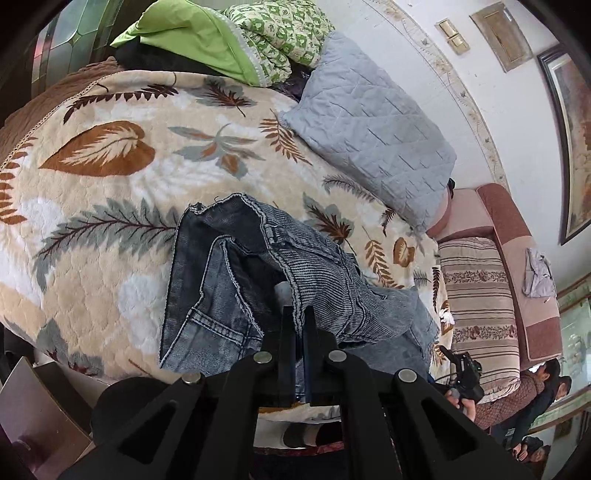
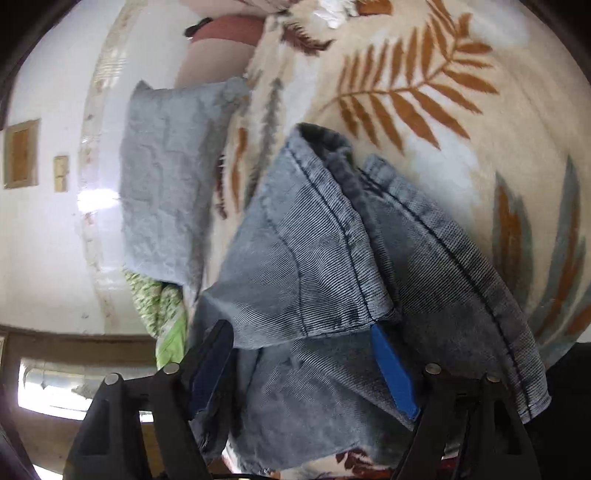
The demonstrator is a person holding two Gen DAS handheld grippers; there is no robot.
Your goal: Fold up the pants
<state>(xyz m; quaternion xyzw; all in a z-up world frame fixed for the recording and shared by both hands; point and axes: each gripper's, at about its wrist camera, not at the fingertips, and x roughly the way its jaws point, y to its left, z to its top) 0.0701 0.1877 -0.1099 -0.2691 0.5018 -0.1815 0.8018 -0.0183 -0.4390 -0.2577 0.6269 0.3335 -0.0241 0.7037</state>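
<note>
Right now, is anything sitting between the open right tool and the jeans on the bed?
Nothing visible does. The right tool stands open with the jeans lying directly between its fingers on the leaf-print blanket; the grey pillow lies off to the side.

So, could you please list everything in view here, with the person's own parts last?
jeans: one, grey-blue denim, bunched on the blanket, waistband end pinched by the left gripper.
blanket: one, cream with brown and grey leaves, covering the bed.
quilted pillow: one, pale grey, by the wall.
green bedding: a pile, lime and patterned, at the far end of the bed.
striped cushion: one, beige and brown, on the pink sofa.
framed picture: one, dark frame, on the white wall.
left gripper: black, shut on the jeans.
right gripper: black with blue pads, open, denim between the fingers.
</note>
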